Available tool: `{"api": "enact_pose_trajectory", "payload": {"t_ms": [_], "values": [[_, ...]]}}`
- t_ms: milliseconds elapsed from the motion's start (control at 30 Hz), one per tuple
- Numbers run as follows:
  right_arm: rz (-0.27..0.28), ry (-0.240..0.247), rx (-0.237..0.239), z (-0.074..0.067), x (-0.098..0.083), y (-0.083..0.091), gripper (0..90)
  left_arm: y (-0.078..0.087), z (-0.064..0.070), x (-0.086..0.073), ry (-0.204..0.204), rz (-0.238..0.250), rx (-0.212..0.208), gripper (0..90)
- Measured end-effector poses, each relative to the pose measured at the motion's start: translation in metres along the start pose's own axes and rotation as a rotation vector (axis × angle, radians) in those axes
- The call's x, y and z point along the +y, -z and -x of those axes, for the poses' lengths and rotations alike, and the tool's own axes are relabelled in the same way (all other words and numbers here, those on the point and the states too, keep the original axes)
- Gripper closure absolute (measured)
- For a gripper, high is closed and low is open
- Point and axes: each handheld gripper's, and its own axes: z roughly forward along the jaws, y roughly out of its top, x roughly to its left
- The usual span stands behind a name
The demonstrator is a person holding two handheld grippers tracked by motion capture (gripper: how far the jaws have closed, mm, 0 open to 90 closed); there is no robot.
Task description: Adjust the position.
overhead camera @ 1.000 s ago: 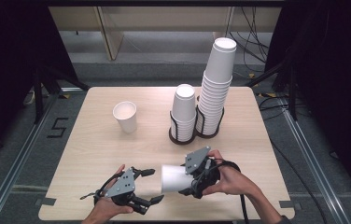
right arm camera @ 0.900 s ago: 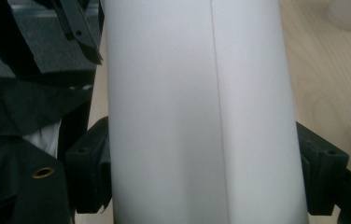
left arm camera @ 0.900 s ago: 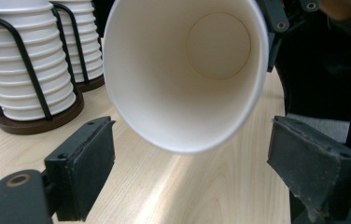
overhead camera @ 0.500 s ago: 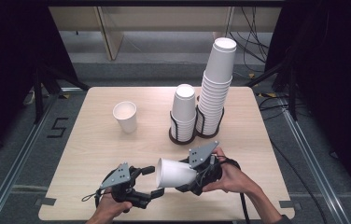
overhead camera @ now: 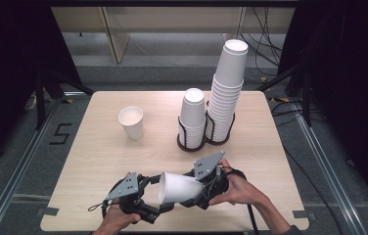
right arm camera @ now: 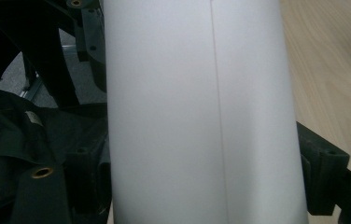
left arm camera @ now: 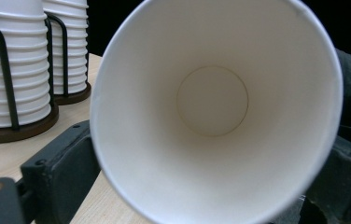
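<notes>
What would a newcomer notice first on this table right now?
A white cup lies on its side at the near edge, held in the right gripper, its mouth facing the left gripper, whose fingers have just been opening beside the rim. Farther back, two cup stacks stand in a black wire holder, the right one much taller, and a lone upright cup stands to their left.

Upright cup (overhead camera: 131, 122) left of two racked cup stacks (overhead camera: 192, 117) on table (overhead camera: 270, 147).

Cup (overhead camera: 179, 187) lower centre: white matt paper, smooth, seam visible. Table (overhead camera: 99, 161): pale wood grain, matt. Cup holders (overhead camera: 192, 139) centre: black wire, dark brown base. Left gripper (overhead camera: 152, 196): matt black plastic.
</notes>
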Motion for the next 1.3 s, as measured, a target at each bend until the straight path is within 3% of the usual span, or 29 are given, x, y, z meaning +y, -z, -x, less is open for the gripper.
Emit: {"api": "enact_pose_trajectory", "payload": {"t_ms": [67, 167, 367, 467, 500, 633, 800, 833, 867, 1033, 1133, 1233, 1300], "values": [[0.0, -0.002, 0.013, 0.0, -0.001, -0.003, 22.8, -0.002, 0.0, 0.0, -0.002, 0.019, -0.018, 5.4], [0.0, 0.0, 0.027, -0.001, -0.002, -0.007, 22.7, 0.0, 0.002, 0.0, -0.015, 0.002, -0.004, 5.3], [-0.014, 0.002, 0.032, -0.001, -0.003, -0.01, 23.2, 0.001, 0.003, 0.002, -0.07, 0.006, -0.013, 9.8], [-0.029, -0.007, 0.032, -0.001, -0.004, -0.01, 22.8, 0.001, 0.006, 0.004, -0.113, -0.02, 0.002, 12.5], [-0.037, -0.004, 0.019, -0.002, -0.004, -0.01, 22.0, 0.0, 0.006, 0.004, -0.119, -0.009, 0.003, 13.3], [-0.087, -0.021, -0.04, -0.005, -0.001, -0.01, 17.7, 0.002, 0.007, 0.006, -0.131, -0.051, 0.025, 14.6], [-0.167, 0.025, -0.106, -0.01, 0.003, -0.008, 16.4, 0.002, 0.009, 0.007, -0.132, -0.054, 0.028, 15.2], [-0.187, 0.008, -0.117, -0.012, 0.002, -0.009, 16.9, 0.002, 0.009, 0.007, -0.133, -0.056, 0.029, 15.2], [-0.196, 0.037, -0.113, -0.011, 0.002, -0.01, 17.8, 0.001, 0.009, 0.007, -0.132, -0.042, 0.021, 15.1], [-0.236, 0.057, -0.107, -0.011, -0.002, -0.015, 25.0, 0.002, 0.009, 0.007, -0.12, -0.063, 0.033, 14.1], [-0.213, 0.056, -0.104, -0.01, -0.003, -0.018, 25.3, 0.003, 0.007, 0.007, -0.097, -0.029, 0.042, 10.2], [-0.135, 0.007, -0.066, -0.009, -0.005, -0.02, 25.3, 0.003, 0.007, 0.007, -0.078, 0.037, 0.046, 7.4], [-0.086, -0.007, -0.049, -0.008, -0.006, -0.021, 25.3, 0.005, 0.008, 0.008, -0.072, 0.056, 0.055, 6.6]]}}
